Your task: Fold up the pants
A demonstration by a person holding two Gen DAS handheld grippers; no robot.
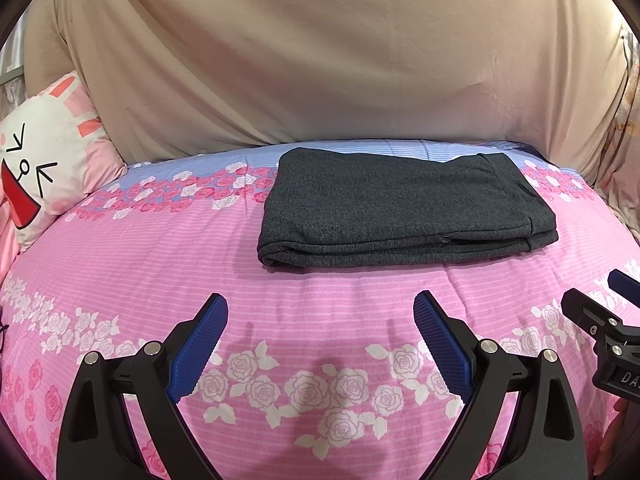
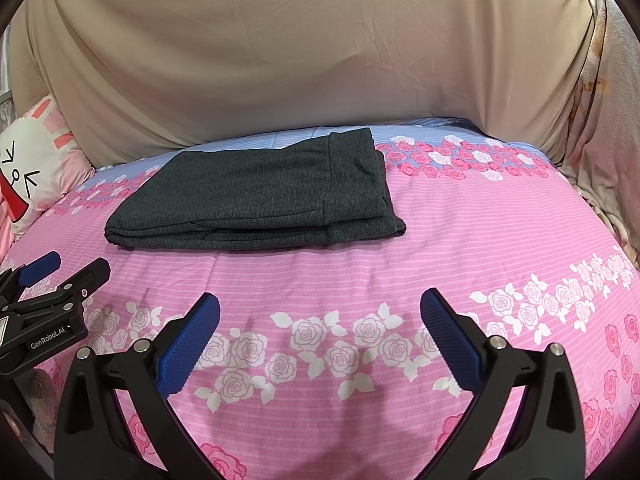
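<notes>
A bed under a pink rose-print quilt [image 1: 168, 248], with the pants [image 1: 404, 210] lying folded on it in front of a beige sheet [image 1: 320, 60].

The dark grey pants rest as a flat, layered rectangle toward the far side of the quilt, where its pink stripes give way to a blue band, well apart from both tongs. The left gripper [image 1: 320, 316] hangs over the near rose border with its blue-padded jaws spread wide and nothing between them; the right gripper [image 2: 320, 312] is likewise spread and empty. In the right wrist view the left tool's black body reads "GenRobot.AI"; in the left wrist view the right tool shows only the letters "DA". A cartoon rabbit pillow [image 1: 44, 168] leans at the left.
</notes>
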